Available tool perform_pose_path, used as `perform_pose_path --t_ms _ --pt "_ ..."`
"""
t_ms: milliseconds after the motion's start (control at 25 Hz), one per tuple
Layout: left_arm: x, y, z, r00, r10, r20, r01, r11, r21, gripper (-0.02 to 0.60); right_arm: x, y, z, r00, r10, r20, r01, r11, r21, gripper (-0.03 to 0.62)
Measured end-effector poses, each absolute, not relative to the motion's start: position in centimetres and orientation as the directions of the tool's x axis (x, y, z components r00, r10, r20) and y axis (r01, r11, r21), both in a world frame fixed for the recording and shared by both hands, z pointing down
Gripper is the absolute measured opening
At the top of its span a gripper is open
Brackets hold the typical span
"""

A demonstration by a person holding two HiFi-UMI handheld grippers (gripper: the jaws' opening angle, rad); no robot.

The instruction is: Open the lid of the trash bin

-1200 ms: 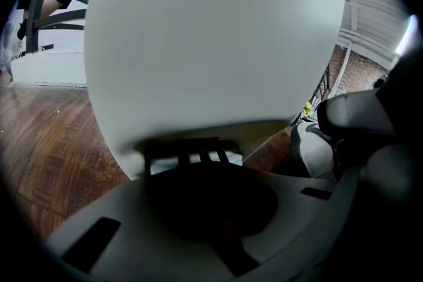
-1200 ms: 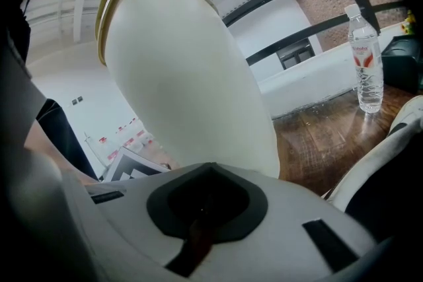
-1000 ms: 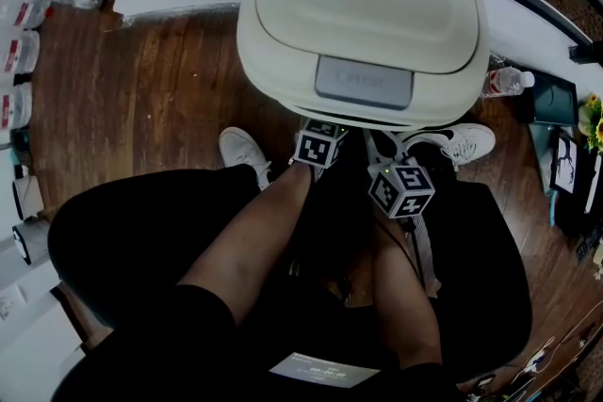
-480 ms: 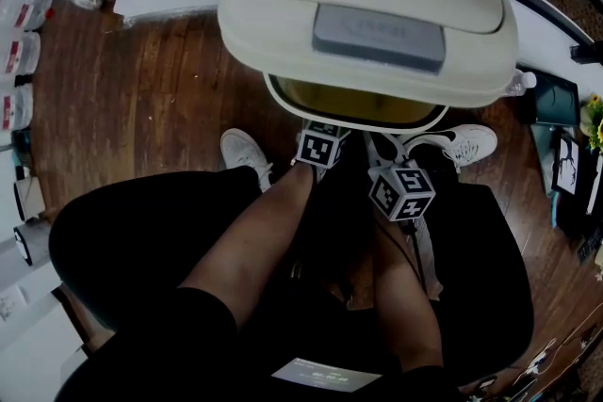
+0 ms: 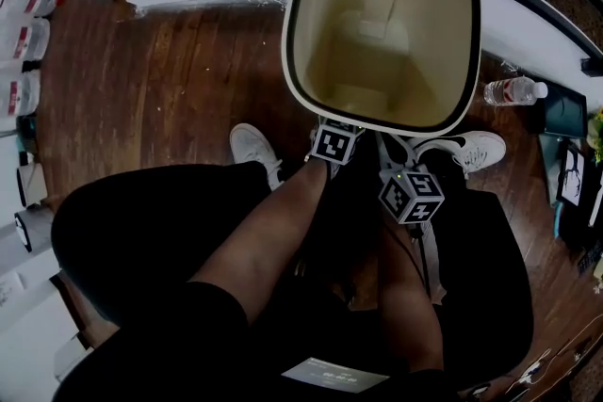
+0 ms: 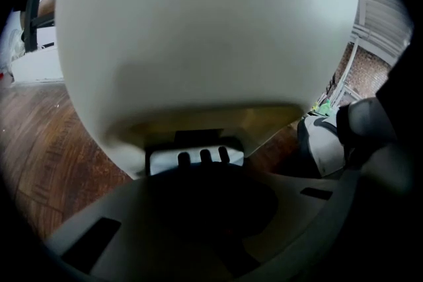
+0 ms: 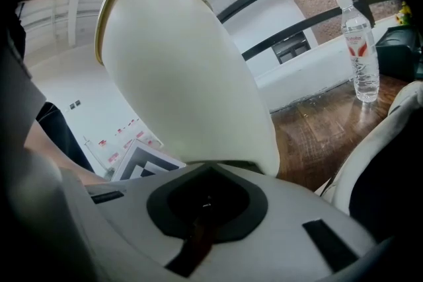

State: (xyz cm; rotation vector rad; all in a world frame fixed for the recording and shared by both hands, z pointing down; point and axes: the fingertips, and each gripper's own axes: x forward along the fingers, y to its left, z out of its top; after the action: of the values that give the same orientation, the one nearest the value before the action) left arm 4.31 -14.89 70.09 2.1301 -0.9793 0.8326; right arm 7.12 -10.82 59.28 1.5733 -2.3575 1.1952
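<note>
The cream trash bin (image 5: 290, 42) stands open, and in the head view I look straight down into its empty beige inside. Its lid is not in sight there. The left gripper's marker cube (image 5: 336, 144) sits against the bin's front rim. The right gripper's cube (image 5: 412, 195) is a little nearer to me, on the right. Both pairs of jaws are hidden below the cubes. In the left gripper view the bin's wall (image 6: 205, 43) fills the frame, with a dark recess (image 6: 198, 154) at its foot. The right gripper view shows the bin's side (image 7: 178, 82).
The person's bare legs and white shoes (image 5: 252, 151) (image 5: 468, 149) flank the bin's front on a dark wood floor. A water bottle (image 5: 509, 91) (image 7: 357, 53) stands to the bin's right, by a white ledge and black railing. Packets lie at the far left.
The bin's lid has swung up from shut to fully open, baring the empty inside. Both grippers have stayed at the bin's front base.
</note>
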Motion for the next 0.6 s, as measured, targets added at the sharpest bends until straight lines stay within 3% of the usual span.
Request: perform_pose_path --t_ms 600 --pt "4.06 -14.87 70.22 0.518 -0.429 0.74 -0.821 -0.491 0.29 0.038 6.89 -10.87 59.19 -0.482 -0.756 0.444 -0.806 0.184 -0.562 0.014"
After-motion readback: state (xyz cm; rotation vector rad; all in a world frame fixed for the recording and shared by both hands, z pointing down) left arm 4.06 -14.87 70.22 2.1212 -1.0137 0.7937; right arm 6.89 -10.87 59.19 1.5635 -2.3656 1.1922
